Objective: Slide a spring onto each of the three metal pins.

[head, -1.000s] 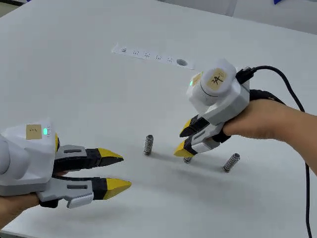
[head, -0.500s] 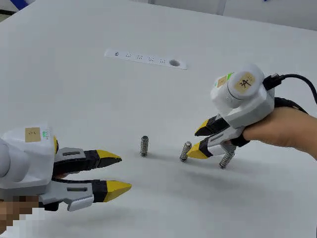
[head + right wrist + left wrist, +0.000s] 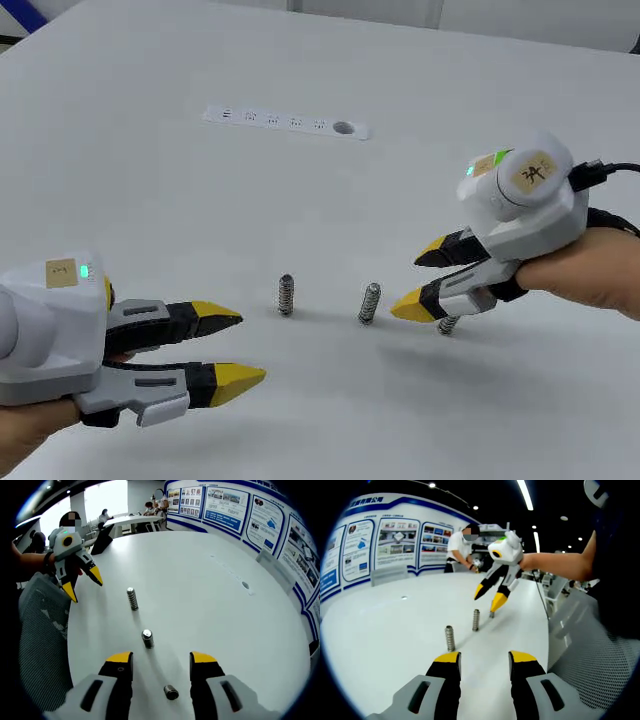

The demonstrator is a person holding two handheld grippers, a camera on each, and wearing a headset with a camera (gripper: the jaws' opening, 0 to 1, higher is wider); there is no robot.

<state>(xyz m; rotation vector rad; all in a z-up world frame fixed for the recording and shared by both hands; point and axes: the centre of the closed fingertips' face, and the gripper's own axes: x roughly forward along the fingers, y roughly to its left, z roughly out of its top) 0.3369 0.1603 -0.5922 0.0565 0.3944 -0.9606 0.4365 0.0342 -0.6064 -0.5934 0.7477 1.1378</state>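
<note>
Yellow-tipped right tool, spread, now beyond middle spring, over end spring; left tool spread too

Clerk: Tabletop?
Inspector: White, matt, smooth; shadows lie soft on it, no glare.
Clerk: Springs?
Inspector: Left spring, middle spring and right spring: bare metal coil, grey, dull sheen.
Clerk: Grippers?
Inspector: Left gripper and right gripper alike: white hard plastic housings, slightly glossy; jaws matt black plastic with yellow tips, grey plastic side plates. A tan label on the right one looks like paper.
Clerk: Remaining items?
Inspector: Power strip near the tabletop's far edge: white smooth plastic. Cable at the right gripper: black, rubbery look. Chair back off the tabletop's edge: grey open mesh, rough.
</note>
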